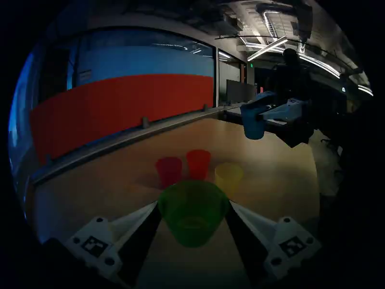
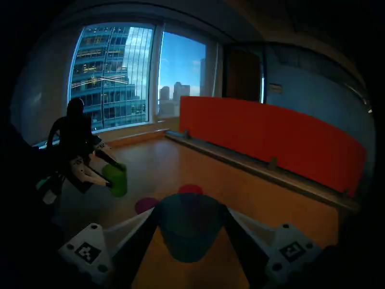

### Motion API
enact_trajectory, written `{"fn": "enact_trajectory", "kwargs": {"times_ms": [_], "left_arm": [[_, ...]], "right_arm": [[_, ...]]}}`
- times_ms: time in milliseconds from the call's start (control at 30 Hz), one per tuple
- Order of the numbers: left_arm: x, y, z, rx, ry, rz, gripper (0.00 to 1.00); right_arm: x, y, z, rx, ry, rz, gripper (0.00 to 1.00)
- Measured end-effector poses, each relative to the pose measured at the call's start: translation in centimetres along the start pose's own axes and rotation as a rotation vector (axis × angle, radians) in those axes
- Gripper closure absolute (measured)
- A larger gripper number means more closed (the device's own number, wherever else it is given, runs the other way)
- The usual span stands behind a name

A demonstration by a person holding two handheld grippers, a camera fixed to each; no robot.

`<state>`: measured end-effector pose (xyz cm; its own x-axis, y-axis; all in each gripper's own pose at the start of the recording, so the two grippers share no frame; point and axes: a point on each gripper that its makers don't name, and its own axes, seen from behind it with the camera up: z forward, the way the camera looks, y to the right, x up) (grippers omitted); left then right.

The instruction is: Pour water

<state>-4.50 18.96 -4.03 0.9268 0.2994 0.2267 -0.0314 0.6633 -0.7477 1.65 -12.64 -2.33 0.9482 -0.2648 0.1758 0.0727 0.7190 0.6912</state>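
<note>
The left tongs are clenched on a green cup, one finger pressing each side, so it sits low in the middle of the left gripper view with its mouth open to the camera. The right tongs grip a blue cup the same way, low and central in the right gripper view. I cannot tell whether either cup holds water.

Both cups look lifted clear of the table. Seen from across, at the left of the right gripper view, the green one hangs about upright, and the blue one does too at the upper right of the left gripper view. I'd guess they are kept level to save the contents until the two are brought together for the pour. For now they are well apart.

On the table just beyond the green cup stand a pink cup, a red cup and a yellow cup, close together. A red partition runs along the table's far edge.
</note>
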Motion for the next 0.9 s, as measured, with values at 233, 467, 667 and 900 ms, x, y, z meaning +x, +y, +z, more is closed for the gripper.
{"fn": "enact_trajectory", "kwargs": {"times_ms": [233,467,667,900], "left_arm": [[-2.2,0.4,0.6,-0.018,-0.056,0.008,0.12],[-4.1,0.7,1.2,-0.041,-0.103,-0.014,0.12],[-5.5,0.3,1.6,-0.036,-0.135,-0.018,0.12],[-6.7,0.0,2.1,-0.032,-0.166,-0.014,0.12]], "right_arm": [[-2.7,-0.1,1.0,0.006,-0.049,0.011,0.06],[-5.9,-0.3,1.9,0.018,-0.115,0.009,0.06],[-8.0,-0.6,2.4,0.024,-0.16,-0.002,0.06],[-10.1,-0.5,2.9,0.025,-0.207,0.009,0.06]]}}
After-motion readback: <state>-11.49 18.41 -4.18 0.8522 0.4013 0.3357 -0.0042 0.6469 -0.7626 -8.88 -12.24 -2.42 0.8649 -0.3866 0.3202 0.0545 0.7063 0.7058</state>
